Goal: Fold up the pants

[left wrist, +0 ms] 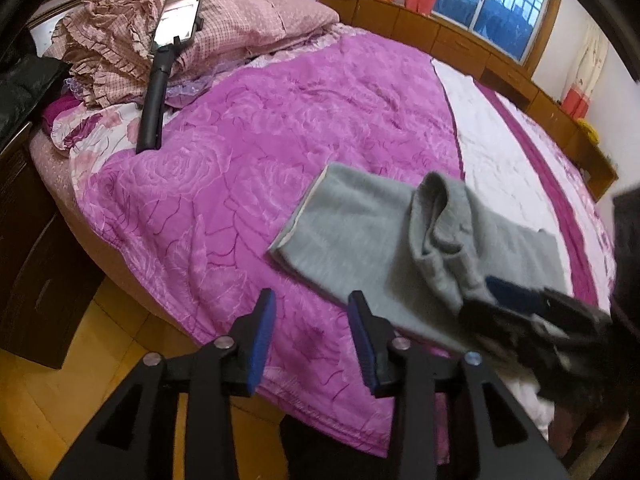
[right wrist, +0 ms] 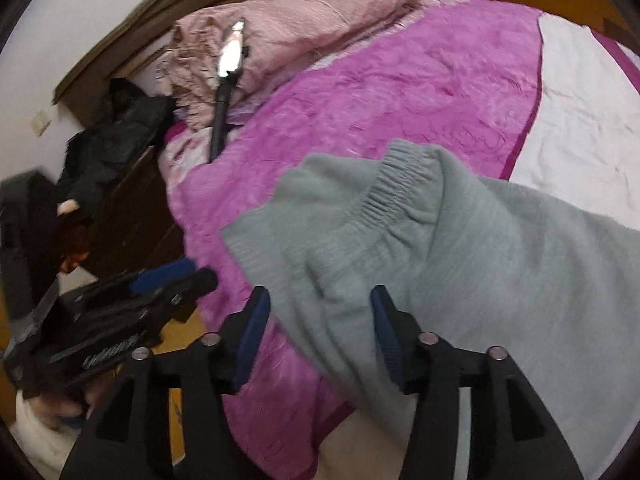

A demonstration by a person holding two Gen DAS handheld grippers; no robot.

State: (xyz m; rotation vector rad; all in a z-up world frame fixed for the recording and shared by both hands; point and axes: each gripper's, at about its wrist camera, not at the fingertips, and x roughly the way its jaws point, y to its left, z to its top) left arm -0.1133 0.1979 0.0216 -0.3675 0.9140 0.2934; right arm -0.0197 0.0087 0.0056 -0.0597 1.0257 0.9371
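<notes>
Grey pants [left wrist: 352, 232] lie partly folded on the purple quilt [left wrist: 240, 168]; the elastic waistband end [right wrist: 400, 188] is bunched and raised. My left gripper [left wrist: 312, 340] is open and empty, hovering at the pants' near-left edge. My right gripper [right wrist: 320, 328] is open, its jaws standing either side of the grey fabric near the waistband, not closed on it. It shows blurred in the left wrist view [left wrist: 532, 312], at the pants' right end. The left gripper shows in the right wrist view [right wrist: 152, 284], left of the pants.
A black-handled tool with a shiny flat head [left wrist: 168, 60] lies on the pink pillows [left wrist: 256, 20] at the bed's head. A white sheet [left wrist: 492, 152] covers the far right. Dark wooden furniture [left wrist: 36, 248] and wood floor [left wrist: 72, 380] are left of the bed.
</notes>
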